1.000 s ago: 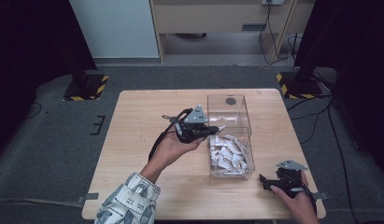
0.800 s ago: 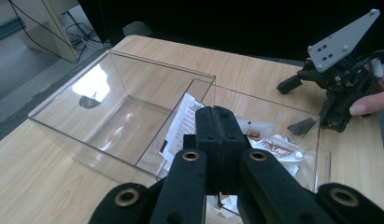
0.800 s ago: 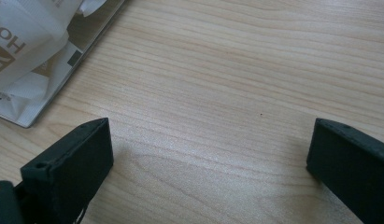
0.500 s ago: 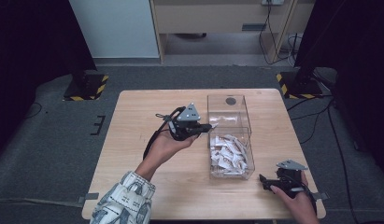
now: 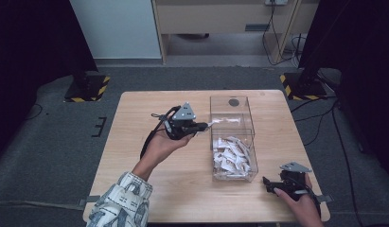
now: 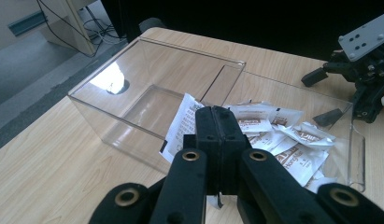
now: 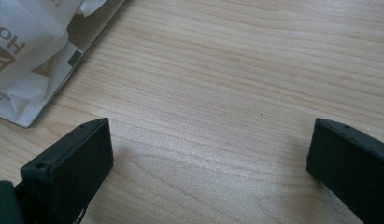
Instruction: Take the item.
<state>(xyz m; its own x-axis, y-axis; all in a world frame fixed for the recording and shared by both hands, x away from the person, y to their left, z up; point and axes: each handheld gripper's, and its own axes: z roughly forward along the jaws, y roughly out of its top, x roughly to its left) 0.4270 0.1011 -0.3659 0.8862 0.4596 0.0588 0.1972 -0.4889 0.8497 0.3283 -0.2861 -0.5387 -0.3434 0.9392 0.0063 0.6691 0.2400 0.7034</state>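
Observation:
A clear plastic box (image 5: 234, 130) stands right of the table's centre, with a divider across it. Its near compartment holds a heap of white sachets (image 5: 232, 153); the far compartment looks empty. My left gripper (image 5: 204, 126) hovers just left of the box, shut on one white sachet (image 5: 212, 122) that reaches the box's left wall. In the left gripper view the jaws (image 6: 217, 116) pinch that sachet (image 6: 182, 123) above the box's rim (image 6: 157, 44), with the heap (image 6: 283, 140) beyond. My right gripper (image 5: 267, 181) rests open on the table near the front right corner, its jaws (image 7: 210, 144) wide apart over bare wood.
The box's near corner with sachets (image 7: 26, 60) lies at the upper left in the right gripper view. A dark round mark (image 5: 234, 101) shows on the table under the far compartment. Bare wood (image 5: 135, 123) lies left of the box. Dark floor surrounds the table.
My left gripper has drawn back to the left from the box's edge, still pinching the sachet. The right gripper has stayed where it was.

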